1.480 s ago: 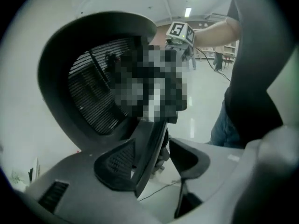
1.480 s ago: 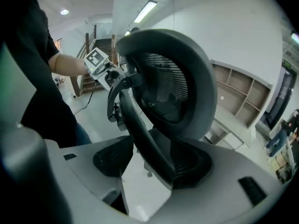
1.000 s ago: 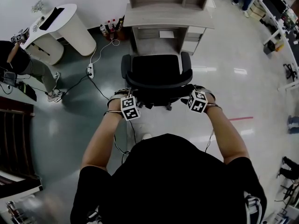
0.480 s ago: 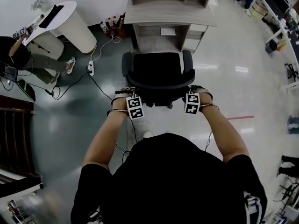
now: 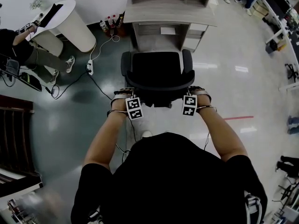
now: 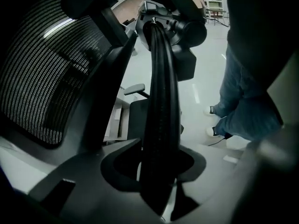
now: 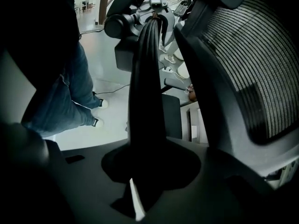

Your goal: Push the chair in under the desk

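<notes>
A black mesh-backed office chair (image 5: 156, 71) stands in front of the grey desk (image 5: 168, 13), its seat facing the desk's knee space. My left gripper (image 5: 132, 98) sits at the left end of the chair back's top edge, my right gripper (image 5: 190, 95) at the right end. In the left gripper view the back's black rim (image 6: 161, 92) runs between the jaws of the left gripper (image 6: 156, 171), which have just been closing and now press on it. In the right gripper view the rim (image 7: 147, 78) likewise fills the right gripper (image 7: 149, 171), whose jaws have just been closing onto it.
A white rounded counter (image 5: 65, 24) and a seated person (image 5: 28, 55) are at the left. A power strip (image 5: 89, 70) with cables lies left of the chair, bottles (image 5: 110, 26) beside the desk. A dark bench (image 5: 14, 139) is at the left edge. Red tape (image 5: 238, 118) marks the floor.
Both grippers have come down and inward onto the chair back's top rim, and their marker cubes have rolled to face up. The person at the left has shifted.
</notes>
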